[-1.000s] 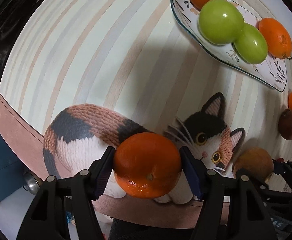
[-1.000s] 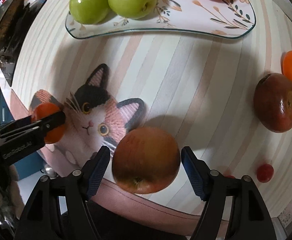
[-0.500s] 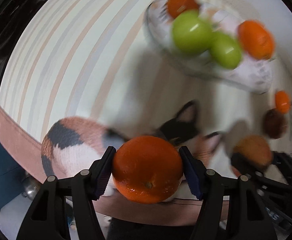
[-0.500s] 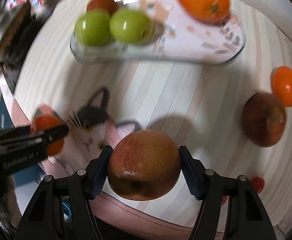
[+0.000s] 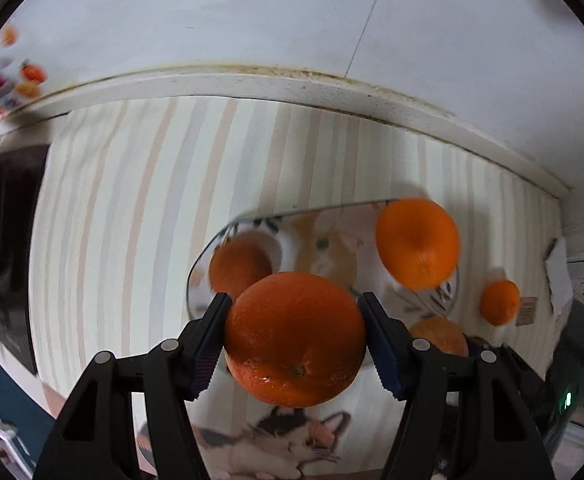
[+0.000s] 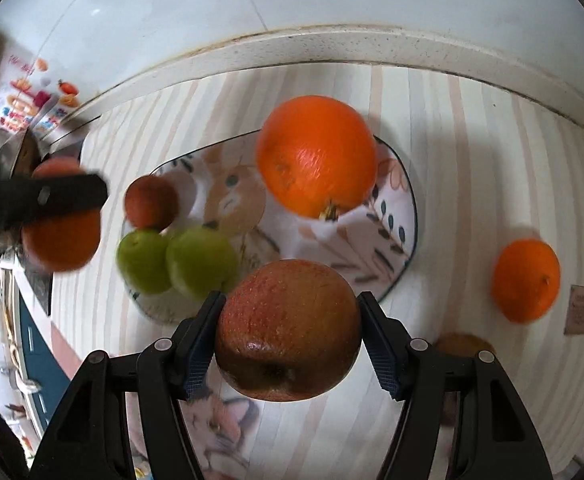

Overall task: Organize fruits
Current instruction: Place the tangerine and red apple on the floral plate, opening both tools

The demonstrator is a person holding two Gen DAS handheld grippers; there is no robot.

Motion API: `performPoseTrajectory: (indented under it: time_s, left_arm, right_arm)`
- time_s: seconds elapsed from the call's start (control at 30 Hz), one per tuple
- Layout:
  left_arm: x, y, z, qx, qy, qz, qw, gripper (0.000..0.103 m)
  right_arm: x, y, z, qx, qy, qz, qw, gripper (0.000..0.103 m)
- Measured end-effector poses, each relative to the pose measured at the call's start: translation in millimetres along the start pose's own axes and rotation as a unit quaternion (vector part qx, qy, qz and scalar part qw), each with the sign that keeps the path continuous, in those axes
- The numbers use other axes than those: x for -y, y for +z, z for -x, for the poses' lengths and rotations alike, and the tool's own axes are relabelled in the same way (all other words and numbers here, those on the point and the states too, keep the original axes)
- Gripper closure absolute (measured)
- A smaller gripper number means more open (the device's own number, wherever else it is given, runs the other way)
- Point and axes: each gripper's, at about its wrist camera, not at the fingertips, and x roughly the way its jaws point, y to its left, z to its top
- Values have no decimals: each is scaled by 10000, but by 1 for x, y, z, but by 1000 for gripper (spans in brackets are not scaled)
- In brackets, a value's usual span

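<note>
My left gripper (image 5: 294, 309) is shut on an orange (image 5: 296, 338) and hangs above the near end of the patterned plate (image 5: 191, 280). On that plate lie a small orange (image 5: 239, 266) and a large orange (image 5: 418, 242). In the right wrist view my right gripper (image 6: 292, 304) is shut on a red apple (image 6: 287, 330) just in front of the plate (image 6: 390, 216). The plate there bears a big orange (image 6: 318, 156), a small reddish orange (image 6: 151, 202) and two green apples (image 6: 143, 260) (image 6: 201, 260). At left is the left gripper's finger (image 6: 51, 196) with its orange (image 6: 61, 240).
A loose orange (image 6: 526, 280) lies on the striped cat-print cloth right of the plate. A brown fruit (image 6: 464, 346) shows behind my right finger. A white ledge (image 5: 292, 84) and wall close off the back. A dark block (image 5: 7, 240) stands at the left edge.
The right jaws closed on the apple and lifted it off the cloth. Both grippers rose and moved toward the plate, which now sits right under them. The wall has come into view.
</note>
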Motion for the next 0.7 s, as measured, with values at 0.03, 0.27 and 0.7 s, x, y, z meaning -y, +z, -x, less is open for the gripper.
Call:
performPoseTrajectory:
  time_s: [0.03,0.27,0.7]
  left_arm:
    - [-2,5,-1,-93,21,-50,9999,40]
    - [15,27,-55,-763,128,-338,9964,41]
    - [31,32,-80,-985,400,-630,9923,40]
  right_arm:
    - [1,1,-3,-1,-26,-27,10000,34]
    - [13,7,-23,104,-10,-320,9994,34]
    - [22,7,-29,142,-107,-436,9989,32]
